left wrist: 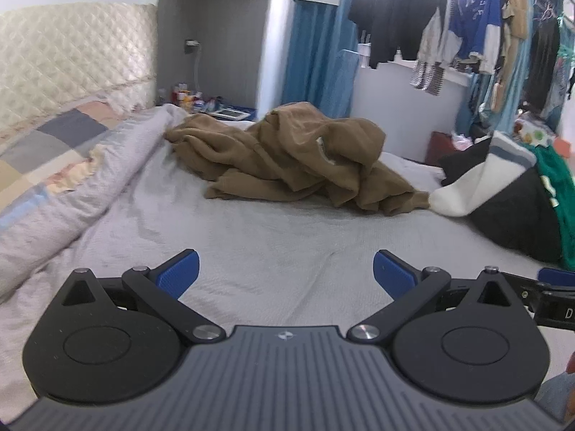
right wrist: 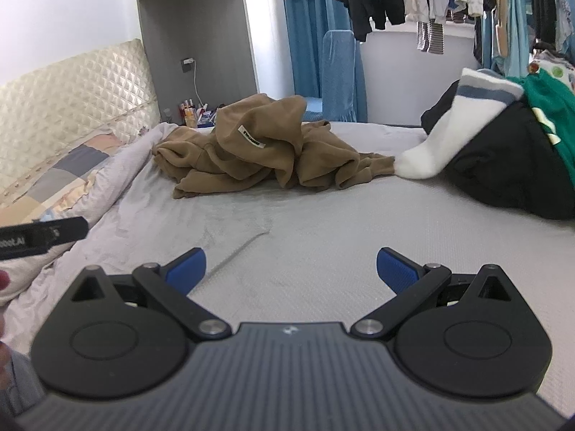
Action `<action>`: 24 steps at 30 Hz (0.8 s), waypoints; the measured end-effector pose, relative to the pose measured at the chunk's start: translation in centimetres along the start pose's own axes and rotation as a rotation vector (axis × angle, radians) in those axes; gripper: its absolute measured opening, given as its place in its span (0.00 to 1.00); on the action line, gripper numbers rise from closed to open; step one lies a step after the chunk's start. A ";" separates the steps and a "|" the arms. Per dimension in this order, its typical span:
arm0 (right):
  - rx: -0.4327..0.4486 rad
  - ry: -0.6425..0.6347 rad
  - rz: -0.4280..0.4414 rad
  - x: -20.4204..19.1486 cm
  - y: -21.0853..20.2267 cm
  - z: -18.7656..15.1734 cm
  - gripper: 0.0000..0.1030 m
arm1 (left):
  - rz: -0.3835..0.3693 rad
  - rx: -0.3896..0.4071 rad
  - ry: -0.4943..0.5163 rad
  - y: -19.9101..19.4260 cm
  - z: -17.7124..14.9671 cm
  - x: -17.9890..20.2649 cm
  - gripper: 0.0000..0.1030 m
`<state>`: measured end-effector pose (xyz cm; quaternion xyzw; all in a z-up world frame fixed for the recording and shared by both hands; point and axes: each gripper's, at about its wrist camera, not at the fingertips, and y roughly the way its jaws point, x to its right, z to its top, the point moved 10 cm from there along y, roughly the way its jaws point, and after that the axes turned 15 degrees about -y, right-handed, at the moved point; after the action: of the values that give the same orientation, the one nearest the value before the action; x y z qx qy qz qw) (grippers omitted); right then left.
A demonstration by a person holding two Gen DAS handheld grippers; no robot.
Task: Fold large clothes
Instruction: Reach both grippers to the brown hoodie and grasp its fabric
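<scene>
Left gripper (left wrist: 286,273): blue pads spread wide apart, nothing between them, only grey bed sheet (left wrist: 280,237) showing in the gap. Right gripper (right wrist: 291,271): same, pads wide apart, holding nothing, above bare sheet near the bed's near edge. A black part of the right gripper shows at the right edge of the left wrist view; a black part of the left gripper shows at the left edge of the right wrist view. The two sit side by side.

Task item: brown garment (left wrist: 287,158), (right wrist: 258,147), crumpled in a heap toward the far edge of the bed, roughly mid-width. Not flat; folds piled up, a peak of fabric standing at its middle. A white label (right wrist: 251,136) shows on it in the right wrist view. Well apart from both grippers, open sheet between.

Surroundings:
- Rolled grey quilt (left wrist: 72,194) along the left edge of the bed, its far end touching or just beside the brown garment's left end. Patchwork bedding (left wrist: 39,151) behind it, then a quilted cream headboard (left wrist: 72,50).
- Pile of clothes (left wrist: 514,208) at the right edge of the bed: black, white and green pieces. A white sleeve (right wrist: 427,154) from it reaches to the brown garment's right end, appears touching.
- Beyond the far edge: grey cabinet niche (left wrist: 215,36) with small bottles (left wrist: 185,97), blue curtain (left wrist: 316,54), hanging clothes (left wrist: 449,25) on a line.
- One long crease in the sheet (right wrist: 240,248) ahead of the right gripper.
</scene>
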<state>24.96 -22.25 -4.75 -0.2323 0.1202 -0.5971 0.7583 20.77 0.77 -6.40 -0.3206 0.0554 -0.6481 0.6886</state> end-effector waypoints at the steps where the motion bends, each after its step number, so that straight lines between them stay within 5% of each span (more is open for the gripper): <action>1: 0.002 0.007 0.010 0.1 0.4 0.3 1.00 | -0.009 -0.013 -0.011 0.9 0.3 0.0 1.00; 13: 0.006 0.081 0.047 2.3 7.2 5.1 1.00 | -0.076 -0.096 -0.088 13.0 5.2 0.6 1.00; 24: 0.049 0.205 0.167 4.2 20.2 11.6 0.92 | -0.223 -0.111 -0.185 28.1 9.9 2.1 1.00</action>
<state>48.56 -20.25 -4.37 -0.1406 0.2014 -0.5554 0.7945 50.04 1.17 -12.30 -0.4205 -0.0086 -0.6842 0.5958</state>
